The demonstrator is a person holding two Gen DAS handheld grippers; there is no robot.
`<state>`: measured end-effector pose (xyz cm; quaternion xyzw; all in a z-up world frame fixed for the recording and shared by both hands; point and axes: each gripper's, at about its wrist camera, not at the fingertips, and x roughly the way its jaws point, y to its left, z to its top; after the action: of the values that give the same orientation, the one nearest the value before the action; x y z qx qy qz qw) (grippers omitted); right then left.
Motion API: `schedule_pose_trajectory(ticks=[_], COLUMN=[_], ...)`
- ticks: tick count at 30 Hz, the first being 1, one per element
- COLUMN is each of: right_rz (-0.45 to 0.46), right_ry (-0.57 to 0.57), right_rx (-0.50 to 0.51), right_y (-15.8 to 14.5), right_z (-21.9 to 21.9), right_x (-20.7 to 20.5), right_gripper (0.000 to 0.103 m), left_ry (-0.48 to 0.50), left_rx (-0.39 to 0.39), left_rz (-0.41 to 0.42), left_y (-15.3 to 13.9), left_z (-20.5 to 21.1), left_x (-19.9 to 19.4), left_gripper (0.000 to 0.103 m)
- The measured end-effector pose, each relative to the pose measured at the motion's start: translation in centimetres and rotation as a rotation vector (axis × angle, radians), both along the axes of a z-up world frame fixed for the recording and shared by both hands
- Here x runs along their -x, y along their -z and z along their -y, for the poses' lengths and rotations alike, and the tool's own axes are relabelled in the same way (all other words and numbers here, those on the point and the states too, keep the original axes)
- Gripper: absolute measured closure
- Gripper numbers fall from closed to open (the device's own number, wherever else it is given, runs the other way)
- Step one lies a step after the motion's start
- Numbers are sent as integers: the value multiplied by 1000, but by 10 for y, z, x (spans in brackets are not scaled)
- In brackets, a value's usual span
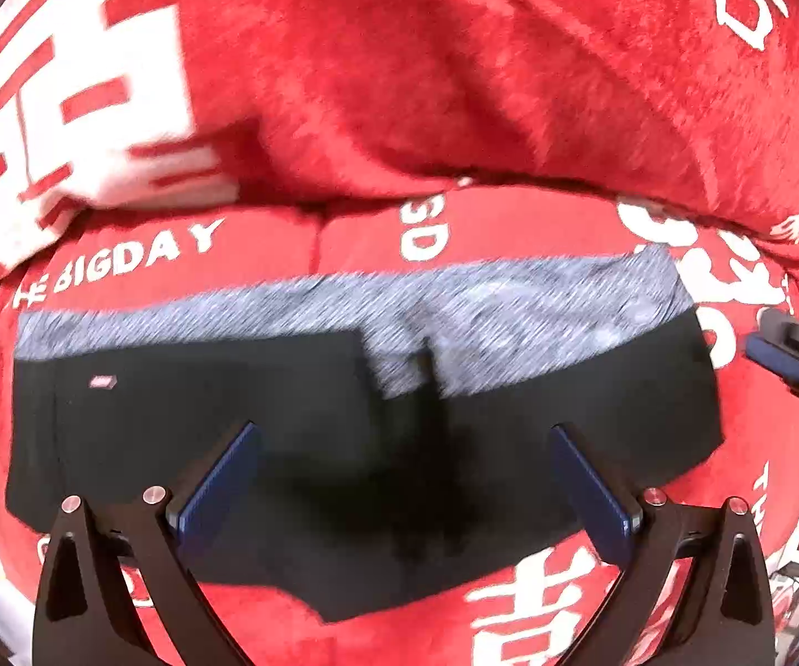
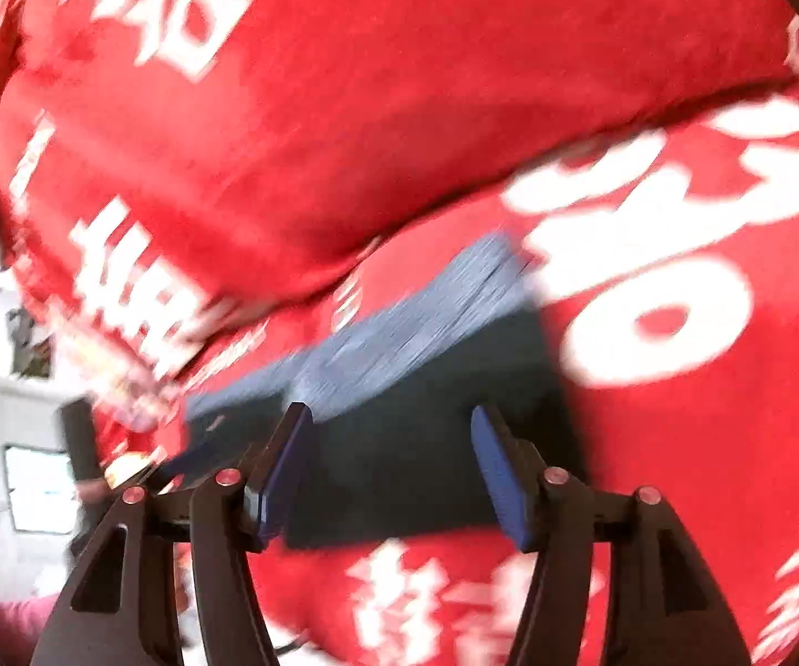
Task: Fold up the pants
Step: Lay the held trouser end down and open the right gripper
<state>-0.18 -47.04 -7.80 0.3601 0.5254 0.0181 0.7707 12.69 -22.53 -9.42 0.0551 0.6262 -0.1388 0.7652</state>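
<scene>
Black shorts point(image 1: 299, 433) with a grey heathered waistband point(image 1: 455, 311) lie flat on a red bedspread point(image 1: 343, 233) printed with white characters. A small pink label point(image 1: 102, 382) sits near their left side. My left gripper point(image 1: 405, 477) is open and empty, hovering just above the shorts' lower middle. My right gripper point(image 2: 391, 472) is open and empty above the shorts point(image 2: 427, 444), seen blurred and tilted. The right gripper also shows at the right edge of the left wrist view point(image 1: 788, 352), beside the shorts' right end.
A bulky red quilt or pillow point(image 1: 455, 66) with white characters lies bunched just behind the waistband. In the right wrist view a white wall and a bright window point(image 2: 38, 488) show at the left, past the bed's edge.
</scene>
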Motion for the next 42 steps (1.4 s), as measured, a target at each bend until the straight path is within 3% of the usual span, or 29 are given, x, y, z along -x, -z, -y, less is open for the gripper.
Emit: schedule_pose_trajectory(ticks=[4,8,10,12,15,17,19,21,23,27,30,34,39,42], right_rz=[-86,-121,-165,-177,-139,-126,-149,-204,-221,-222,-168,-100,-168,-158], right_ry=[1,-59,-70,-28,-31,-34,-51,-53,-27,-54,-81,-128,-237,-266], right_rx=[-30,-229,-319,-366,-363,-339,-219,-81,-34,113,222,208,172,186], right_y=[49,95,118,122,95,79,75,87,91,63,31,12,45,46], right_z=[41,52,48,50,45,37,29,21,16,3,-4,-18,-65,-86], right_x=[-24,-36,-37,-34,-24,-21,-24,-33,-36,-27,-14,-3,-3,2], right_gripper=[41,45,62,73,77,77,76,63,61,57,58,67,68,68], left_ry=[23,33,28,12,1,-2,-15,-38,-44,-37,-59,-75,-101,-111], left_rx=[5,2,-40,-63,-83,-107,-129,-111,-135,-167,-171,-197,-216,-223], left_rz=[-4,-30,-46,-68,-81,-77,-89,-90,-75,-62,-67,-59,-70,-77], left_y=[13,37,48,55,58,62,71,74,71,66,65,61,51,46], left_z=[32,56,62,58,46,41,34,28,22,0,-20,-34,-54,-62], left_x=[-8,-12,-10,-8,-2,-1,-1,-1,1,6,12,19,34,45], left_gripper=[0,0,0,0,0,0,0,0,0,0,0,0,0,0])
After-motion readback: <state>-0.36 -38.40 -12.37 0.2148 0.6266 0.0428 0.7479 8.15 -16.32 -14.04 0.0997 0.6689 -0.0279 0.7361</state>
